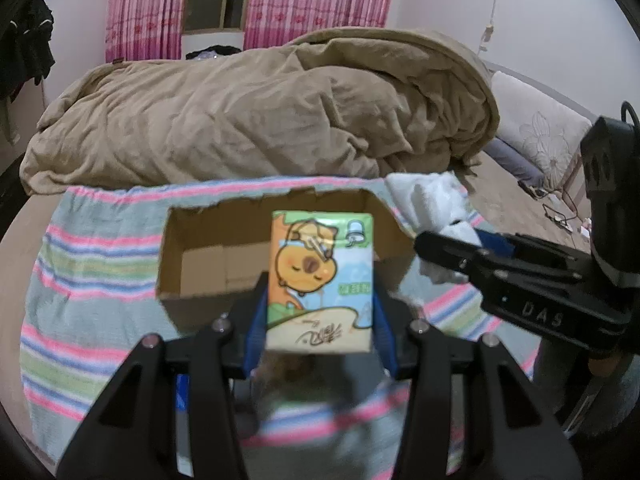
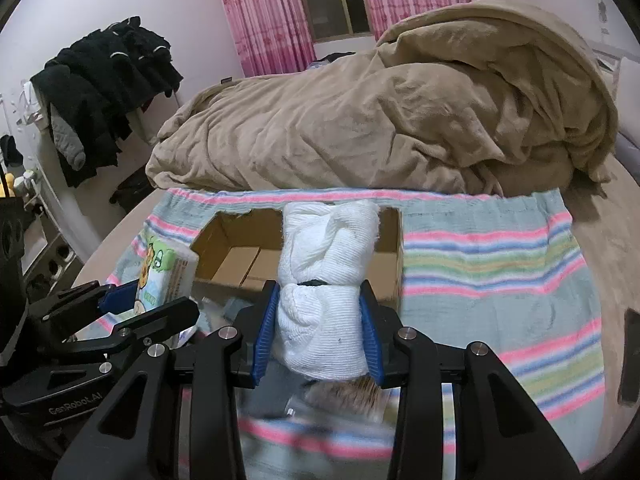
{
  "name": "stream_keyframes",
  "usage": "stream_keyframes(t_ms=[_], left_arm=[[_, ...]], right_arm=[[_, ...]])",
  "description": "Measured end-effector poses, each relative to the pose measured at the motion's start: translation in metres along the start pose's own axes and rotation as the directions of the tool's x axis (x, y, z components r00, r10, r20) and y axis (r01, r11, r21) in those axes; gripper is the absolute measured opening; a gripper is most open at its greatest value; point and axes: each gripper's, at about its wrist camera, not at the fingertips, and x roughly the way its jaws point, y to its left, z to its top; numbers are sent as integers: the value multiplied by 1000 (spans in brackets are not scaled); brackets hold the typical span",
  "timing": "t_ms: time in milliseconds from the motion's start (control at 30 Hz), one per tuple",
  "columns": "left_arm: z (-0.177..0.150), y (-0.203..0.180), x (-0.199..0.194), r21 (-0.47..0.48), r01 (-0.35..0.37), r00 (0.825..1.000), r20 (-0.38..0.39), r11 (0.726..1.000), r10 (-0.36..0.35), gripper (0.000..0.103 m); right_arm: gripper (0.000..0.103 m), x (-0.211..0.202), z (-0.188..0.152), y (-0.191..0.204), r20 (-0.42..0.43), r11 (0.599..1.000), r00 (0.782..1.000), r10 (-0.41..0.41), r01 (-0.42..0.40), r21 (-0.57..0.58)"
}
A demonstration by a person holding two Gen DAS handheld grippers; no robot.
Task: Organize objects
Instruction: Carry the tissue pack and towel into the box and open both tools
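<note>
Pinching a tissue pack (image 1: 320, 280) at frame centre, the left claw (image 1: 320, 312) is carrying it toward the cardboard box (image 1: 200, 264); the right claw (image 2: 320, 320) is squeezing a rolled white towel (image 2: 324, 280), bound for that box too, I judge.

Box (image 1: 200, 264): near wall and part of floor hidden behind tissue pack (image 1: 320, 280) in left view; behind white cloth (image 2: 328, 280) in right view. Items under cloth (image 2: 344, 394): blurred, unidentifiable. Pack print too blurred to read. Striped towel (image 2: 500, 264) near edge smeared. Dark object (image 2: 630, 346) cut off at right.
</note>
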Motion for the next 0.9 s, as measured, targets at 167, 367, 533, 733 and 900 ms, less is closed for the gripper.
stream_keyframes(t_ms=[167, 367, 533, 733, 900], left_arm=[[13, 5, 26, -1, 13, 1000, 0, 1000, -13, 47], [24, 14, 65, -14, 15, 1000, -23, 1000, -15, 47], [29, 22, 96, -41, 22, 998, -55, 999, -24, 47], [24, 33, 127, -77, 22, 991, -133, 997, -32, 48], [22, 36, 124, -88, 38, 991, -124, 995, -48, 66]], right_arm=[[41, 21, 13, -5, 3, 1000, 1000, 1, -1, -9], [41, 50, 25, -13, -2, 1000, 1000, 3, -3, -15], [41, 74, 29, -20, -19, 1000, 1000, 5, -6, -11], [41, 99, 23, -35, -67, 999, 997, 25, -23, 29], [60, 97, 21, -41, -53, 998, 998, 34, -31, 63]])
